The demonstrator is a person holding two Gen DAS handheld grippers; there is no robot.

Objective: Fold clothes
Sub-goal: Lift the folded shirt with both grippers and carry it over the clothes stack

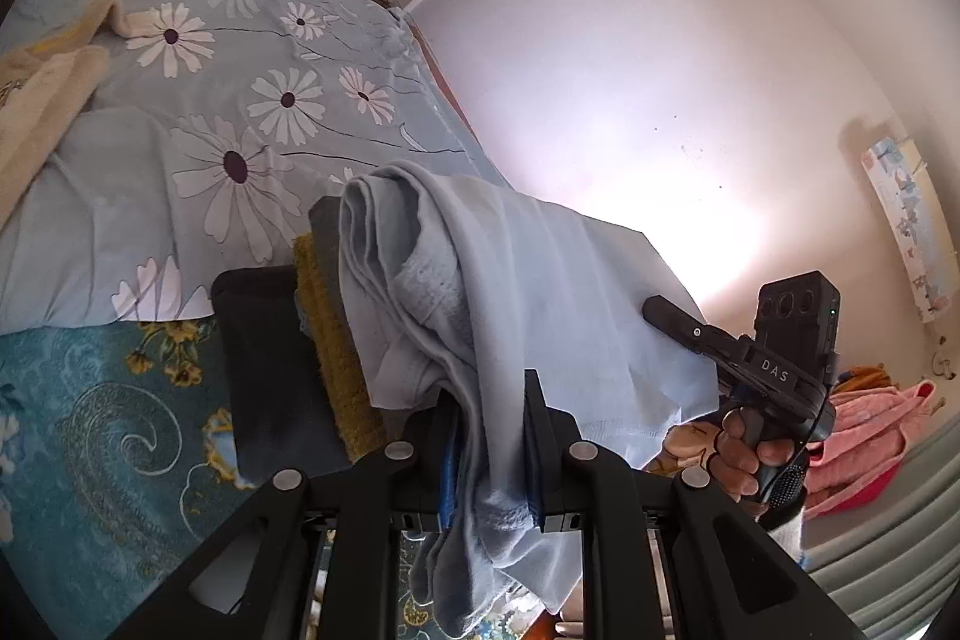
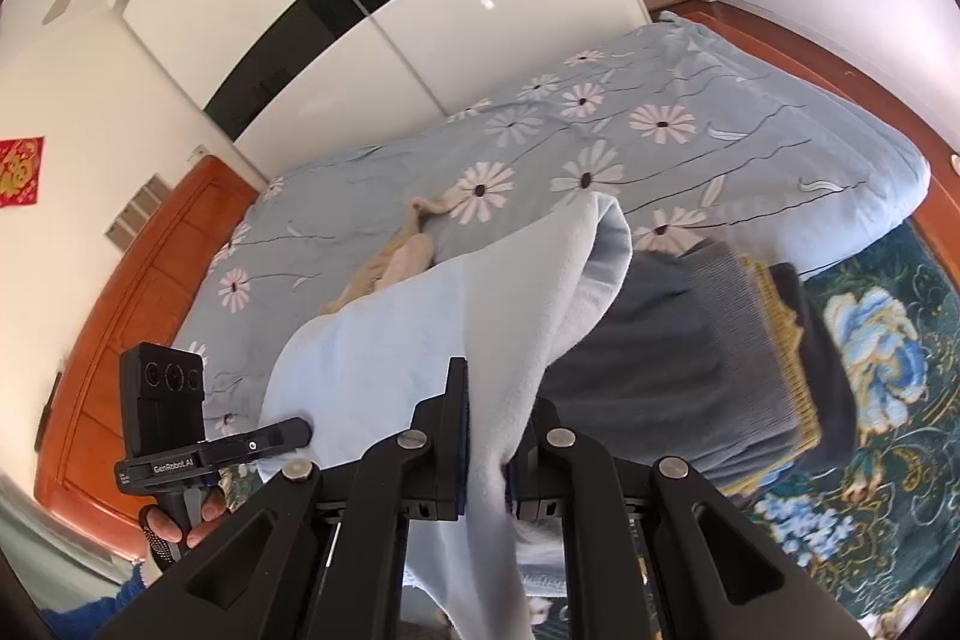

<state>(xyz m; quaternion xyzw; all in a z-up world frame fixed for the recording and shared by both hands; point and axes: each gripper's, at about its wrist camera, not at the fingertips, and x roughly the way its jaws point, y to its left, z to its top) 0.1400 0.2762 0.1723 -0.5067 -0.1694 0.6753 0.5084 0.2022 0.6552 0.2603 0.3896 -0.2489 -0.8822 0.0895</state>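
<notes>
Both the left gripper (image 1: 492, 436) and the right gripper (image 2: 489, 436) pinch the pale blue garment (image 1: 540, 280), held up over the stack of folded clothes (image 2: 720, 370) beside the bed (image 2: 660, 142), so next, likely, it must be lowered squarely on top

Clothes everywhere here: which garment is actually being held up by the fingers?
The pale blue garment: both pairs of fingers pinch it. The cream garment lies loose on the floral bedspread, and the folded dark pieces sit stacked below.
</notes>
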